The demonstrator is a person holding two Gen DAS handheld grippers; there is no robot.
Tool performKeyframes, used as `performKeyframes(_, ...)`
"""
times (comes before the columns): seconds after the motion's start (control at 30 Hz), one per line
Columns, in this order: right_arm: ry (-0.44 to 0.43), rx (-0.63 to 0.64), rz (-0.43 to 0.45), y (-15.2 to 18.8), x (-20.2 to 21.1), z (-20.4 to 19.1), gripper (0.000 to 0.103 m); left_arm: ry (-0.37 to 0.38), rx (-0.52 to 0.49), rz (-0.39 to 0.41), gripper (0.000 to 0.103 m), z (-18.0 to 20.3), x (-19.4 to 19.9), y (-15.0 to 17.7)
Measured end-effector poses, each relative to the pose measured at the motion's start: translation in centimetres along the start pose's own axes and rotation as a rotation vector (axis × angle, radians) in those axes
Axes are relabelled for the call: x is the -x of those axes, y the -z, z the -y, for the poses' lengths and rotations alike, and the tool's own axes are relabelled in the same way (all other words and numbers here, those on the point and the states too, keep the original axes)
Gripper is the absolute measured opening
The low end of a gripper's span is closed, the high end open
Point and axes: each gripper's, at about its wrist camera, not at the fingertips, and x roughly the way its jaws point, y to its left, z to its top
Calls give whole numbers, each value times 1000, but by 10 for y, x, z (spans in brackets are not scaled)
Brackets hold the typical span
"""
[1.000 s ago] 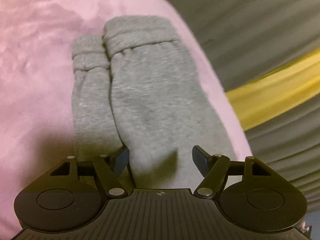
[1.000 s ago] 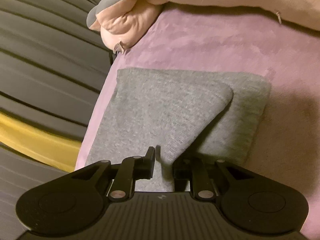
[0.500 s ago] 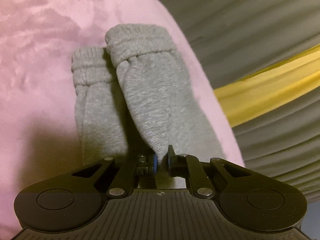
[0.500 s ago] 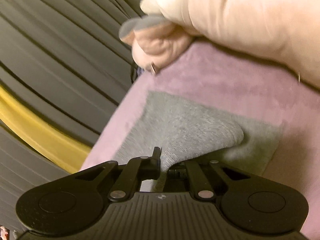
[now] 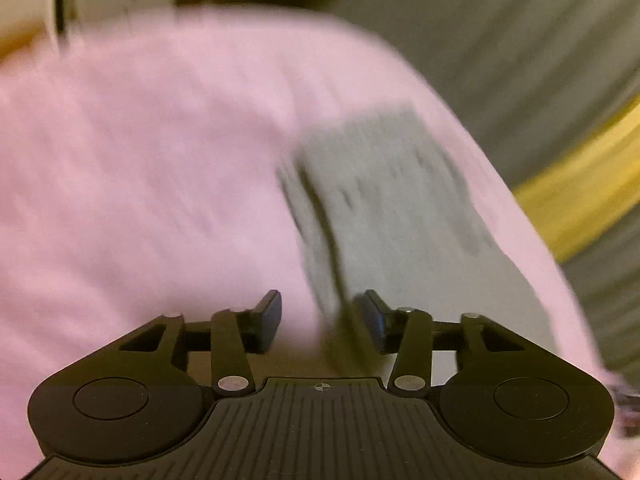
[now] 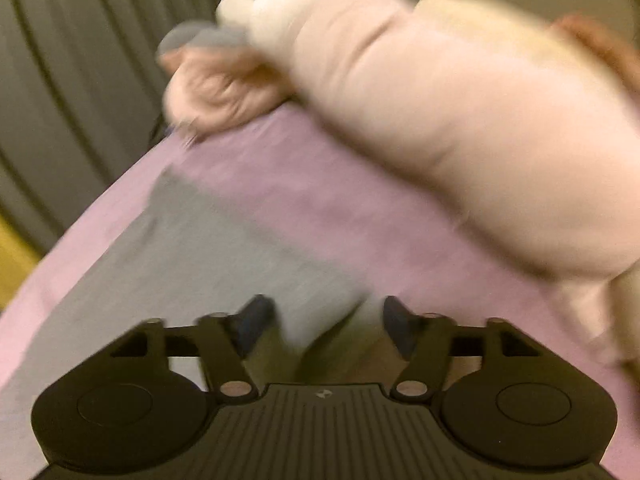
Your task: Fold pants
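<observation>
The grey pants lie on a pink bed cover, blurred by motion, stretching away from my left gripper toward the bed's right edge. My left gripper is open, with the pants' near edge by its right finger. In the right wrist view the grey pants lie flat on the pink cover. My right gripper is open just above their near right corner, holding nothing.
A large pale pink plush toy lies across the far side of the bed. Grey ribbed flooring with a yellow strip lies beyond the bed's edge. Grey curtains hang at the left.
Both grippers were shut on pinched folds of the pants half a second ago. Both have opened and let the cloth drop. Both views have swung upward and are blurred.
</observation>
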Motion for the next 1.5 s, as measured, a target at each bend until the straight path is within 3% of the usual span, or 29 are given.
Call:
performKeyframes(0.07,39,34,79,-3,12,-9,67,-32,-112,132,63,20,17,0)
performKeyframes(0.17,-29,117,164,3,28,-46,75,70,-257,231,83,70,27,11)
performKeyframes(0.2,-76,164,175,9,32,-65,77,112,-311,243,85,89,26,17)
performKeyframes(0.27,-198,300,168,28,36,-115,83,175,-414,230,86,133,13,36)
performKeyframes(0.37,-400,572,124,75,41,-188,87,229,-505,138,85,194,-18,64)
performKeyframes(0.43,-510,727,127,109,46,-219,89,265,-575,139,86,225,-36,86)
performKeyframes(0.5,-549,856,99,137,43,-238,95,246,-721,183,86,245,-55,106)
performKeyframes(0.57,-506,975,54,156,34,-245,98,134,-874,202,86,252,-78,124)
performKeyframes(0.6,-499,952,31,154,29,-244,99,84,-924,201,87,249,-87,129)
performKeyframes(0.63,-511,892,2,146,24,-241,99,81,-938,201,93,243,-94,127)
performKeyframes(0.7,-442,778,-26,130,11,-233,99,101,-864,194,94,234,-96,115)
performKeyframes(0.77,-418,633,-80,114,-5,-220,99,36,-759,191,94,225,-98,100)
performKeyframes(0.83,-399,560,-80,108,-7,-213,99,-27,-687,173,94,215,-104,87)
performKeyframes(0.93,-376,560,-69,109,-8,-212,99,-83,-588,162,95,203,-113,69)
performKeyframes(1.07,-378,560,-54,114,-8,-210,99,-212,-476,189,94,189,-126,49)
performKeyframes(1.17,-381,552,-45,115,-8,-213,99,-220,-395,181,94,172,-121,40)
performKeyframes(1.27,-382,547,-42,115,-10,-213,99,-255,-384,211,93,167,-120,34)
performKeyframes(1.5,-382,545,-46,113,-12,-213,99,-249,-336,209,94,154,-98,28)
